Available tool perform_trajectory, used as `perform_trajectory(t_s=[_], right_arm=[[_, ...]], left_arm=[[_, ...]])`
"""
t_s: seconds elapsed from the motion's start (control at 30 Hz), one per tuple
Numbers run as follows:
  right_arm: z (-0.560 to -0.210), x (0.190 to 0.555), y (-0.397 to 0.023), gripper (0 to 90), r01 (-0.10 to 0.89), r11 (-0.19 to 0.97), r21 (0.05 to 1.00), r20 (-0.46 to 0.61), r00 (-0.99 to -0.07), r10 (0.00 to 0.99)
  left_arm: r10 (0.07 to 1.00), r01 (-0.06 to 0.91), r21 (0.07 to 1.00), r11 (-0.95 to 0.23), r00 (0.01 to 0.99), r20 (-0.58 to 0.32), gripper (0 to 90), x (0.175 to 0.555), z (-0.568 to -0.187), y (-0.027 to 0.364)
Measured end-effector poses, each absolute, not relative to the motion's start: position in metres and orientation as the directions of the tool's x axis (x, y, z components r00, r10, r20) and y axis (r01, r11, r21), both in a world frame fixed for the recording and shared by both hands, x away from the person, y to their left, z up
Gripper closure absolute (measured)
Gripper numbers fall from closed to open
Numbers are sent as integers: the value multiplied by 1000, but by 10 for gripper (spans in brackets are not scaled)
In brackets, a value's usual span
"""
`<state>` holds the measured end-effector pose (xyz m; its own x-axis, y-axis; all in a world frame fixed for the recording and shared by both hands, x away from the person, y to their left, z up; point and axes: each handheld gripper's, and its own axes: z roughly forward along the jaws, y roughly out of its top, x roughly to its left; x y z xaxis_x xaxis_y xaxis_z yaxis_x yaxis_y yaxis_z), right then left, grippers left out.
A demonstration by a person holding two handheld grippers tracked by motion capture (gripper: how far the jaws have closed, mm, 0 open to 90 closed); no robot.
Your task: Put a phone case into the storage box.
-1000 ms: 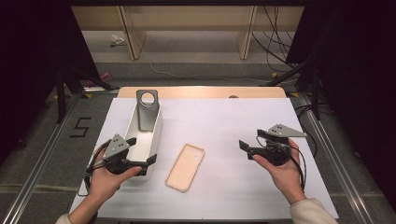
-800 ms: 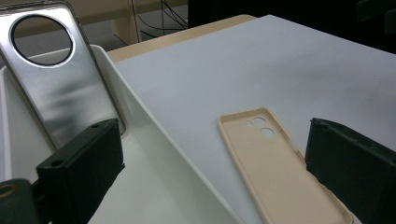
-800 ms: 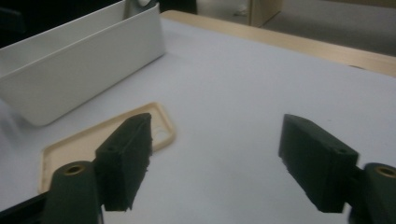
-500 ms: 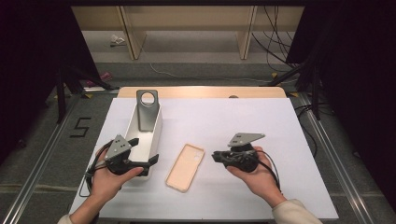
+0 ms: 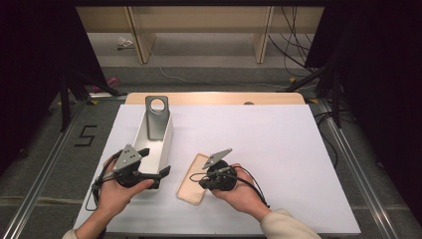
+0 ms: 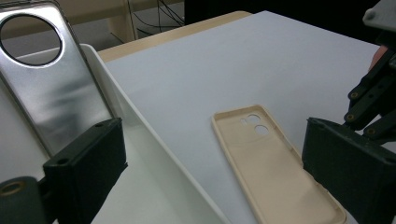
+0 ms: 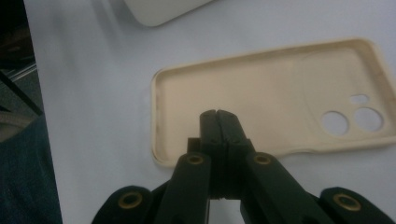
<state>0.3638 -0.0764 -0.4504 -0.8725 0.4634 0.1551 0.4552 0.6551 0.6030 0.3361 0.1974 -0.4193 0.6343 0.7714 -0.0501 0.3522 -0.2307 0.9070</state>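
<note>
Count, on the tabletop (image 5: 298, 149): 1 beige case (image 5: 191, 185), lying open side up w/ 3 camera holes, 2 round and 1 small. 1 white tray (image 5: 166, 137). 1 silver case (image 5: 157, 117) w/ 1 big round hole, leaning inside the tray. 2 claws: left claw (image 5: 154, 162) & right claw (image 5: 203, 184), 2 black jaws each. 2 hands, 1 per claw.

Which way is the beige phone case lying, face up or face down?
Hollow side up: the beige phone case lies flat on the white mat, raised rim and inner surface showing, camera cutouts visible from inside.
</note>
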Motion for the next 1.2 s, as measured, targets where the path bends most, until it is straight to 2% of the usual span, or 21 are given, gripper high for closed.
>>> perform_trajectory(t_s=[0.5,1.2], right_arm=[[-470,364,-58,900,460,721,518,140,-878,459],[-467,368,-67,900,424,775,469,114,-899,423]], left_arm=[[770,350,906,-239,636,-43,61,336,-419,197],[767,345,904,-254,641,-28,65,334,-419,194]])
